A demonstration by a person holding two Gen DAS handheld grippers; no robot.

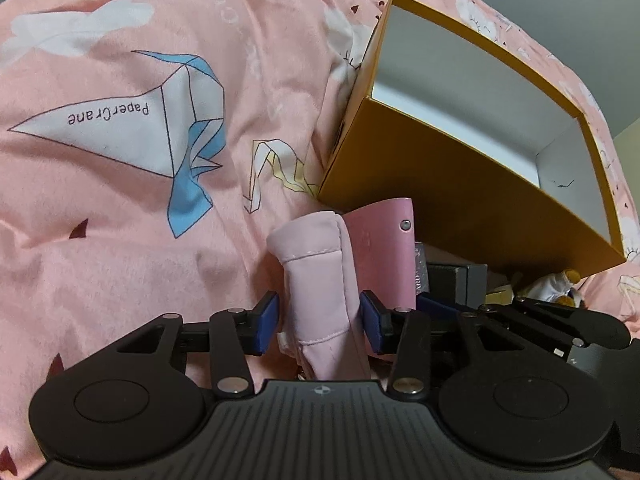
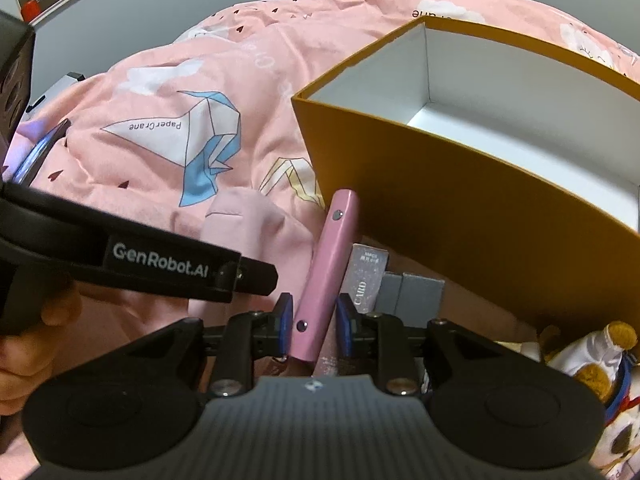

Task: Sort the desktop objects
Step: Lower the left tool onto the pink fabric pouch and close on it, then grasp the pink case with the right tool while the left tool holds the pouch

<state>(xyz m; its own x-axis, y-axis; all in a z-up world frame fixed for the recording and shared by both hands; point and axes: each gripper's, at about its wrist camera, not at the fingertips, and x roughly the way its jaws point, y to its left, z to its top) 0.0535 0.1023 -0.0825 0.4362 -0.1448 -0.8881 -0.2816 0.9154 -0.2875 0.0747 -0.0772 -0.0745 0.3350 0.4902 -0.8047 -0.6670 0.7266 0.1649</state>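
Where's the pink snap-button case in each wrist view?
Left wrist: pink snap-button case sits right of centre, just right of the pale pink pouch, below the orange box.
Right wrist: the case is at centre, standing between the fingers of the right hand-held gripper.
Shared landmark: the orange box with white inside, just above and right of the case in both views.

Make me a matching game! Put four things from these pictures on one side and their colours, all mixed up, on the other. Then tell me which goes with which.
Things:
1. open box
2. soft pouch
3. bed sheet
4. gripper pads

Colours:
A. dark blue
B. pink with paper crane prints
C. mustard yellow outside, white inside
D. plain pale pink

Pairs: 1-C, 2-D, 3-B, 4-A
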